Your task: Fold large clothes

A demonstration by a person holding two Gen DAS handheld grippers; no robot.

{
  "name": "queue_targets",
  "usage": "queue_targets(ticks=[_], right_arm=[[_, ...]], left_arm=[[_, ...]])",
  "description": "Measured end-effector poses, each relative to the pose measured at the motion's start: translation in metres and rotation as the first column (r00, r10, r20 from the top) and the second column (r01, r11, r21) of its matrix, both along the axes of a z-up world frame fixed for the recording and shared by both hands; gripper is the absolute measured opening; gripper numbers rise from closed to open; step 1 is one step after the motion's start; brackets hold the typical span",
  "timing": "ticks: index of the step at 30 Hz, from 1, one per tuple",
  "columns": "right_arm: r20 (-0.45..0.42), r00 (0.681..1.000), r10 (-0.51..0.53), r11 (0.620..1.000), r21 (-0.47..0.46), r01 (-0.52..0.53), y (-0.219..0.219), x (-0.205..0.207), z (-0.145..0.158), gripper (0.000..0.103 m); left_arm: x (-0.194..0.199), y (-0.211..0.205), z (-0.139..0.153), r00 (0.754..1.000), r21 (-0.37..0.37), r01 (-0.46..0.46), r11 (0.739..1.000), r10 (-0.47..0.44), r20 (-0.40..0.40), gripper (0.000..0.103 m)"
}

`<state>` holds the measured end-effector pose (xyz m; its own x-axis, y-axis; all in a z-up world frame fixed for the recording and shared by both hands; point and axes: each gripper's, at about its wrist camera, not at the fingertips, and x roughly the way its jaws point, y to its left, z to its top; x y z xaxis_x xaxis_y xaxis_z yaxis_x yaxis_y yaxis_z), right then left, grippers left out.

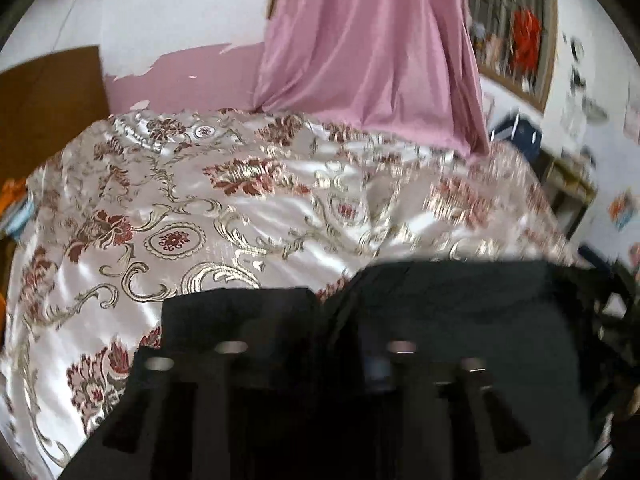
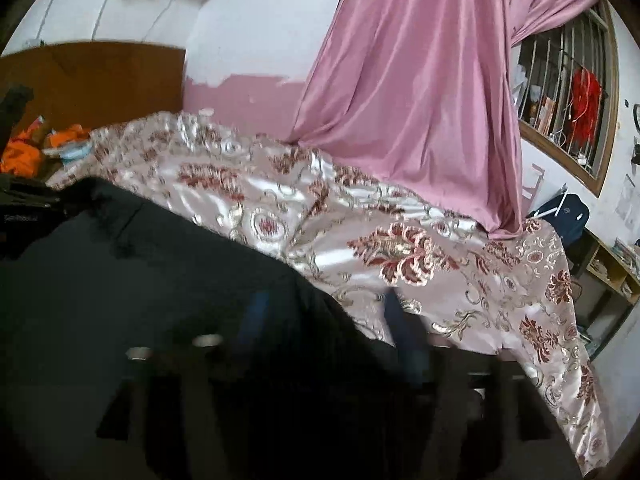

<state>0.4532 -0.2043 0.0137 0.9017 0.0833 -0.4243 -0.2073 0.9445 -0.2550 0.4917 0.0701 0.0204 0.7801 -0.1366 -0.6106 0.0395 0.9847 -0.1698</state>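
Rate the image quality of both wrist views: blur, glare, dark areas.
Left wrist view: motion blur smears the floral bedspread toward the right; glare on its satin folds; the black garment is nearly featureless. Right wrist view: sharper bedspread and pink curtain; the lower half is underexposed; fisheye bends the window.

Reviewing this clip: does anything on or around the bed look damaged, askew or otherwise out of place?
Yes. The pink paint band on the white wall behind the bed has ragged, flaked edges, which looks like peeling. The long pink satin curtain hangs down onto the floral satin bedspread instead of clear of it. The black garment lies on the bedspread.
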Motion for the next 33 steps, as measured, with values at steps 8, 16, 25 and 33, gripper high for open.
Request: queue_targets(ticks=[8,16,25,33], right_arm=[[0.024,0.999,0.025,0.999,0.044,-0.026,-0.018,-0.029,0.038,0.08],[-0.05,0.997,0.065,0.993,0.106,-0.059,-0.028,-0.067,0.025,0.089],[-0.275,0.943,0.187,0.98,0.118,-0.16,-0.024,-0.078,-0.046,0.089],[-0.311,0.938,0.151,0.988,0.077,-0.133,-0.014,-0.025,-0.07,0.093]], left_arm=[[-0.037,0.012,0.037,0.991,-0.132,-0.031,0.991,0.048,0.125,0.103],[-0.084,-0.023,0.006,0.993,-0.029,0.101,0.994,-0.099,0.059,0.103],[-0.109,-0.083,-0.034,0.955,0.238,0.288,0.928,-0.298,0.007,0.103],[-0.064,-0.092,-0.043,0.968,0.242,0.248,0.938,-0.248,-0.03,0.103]])
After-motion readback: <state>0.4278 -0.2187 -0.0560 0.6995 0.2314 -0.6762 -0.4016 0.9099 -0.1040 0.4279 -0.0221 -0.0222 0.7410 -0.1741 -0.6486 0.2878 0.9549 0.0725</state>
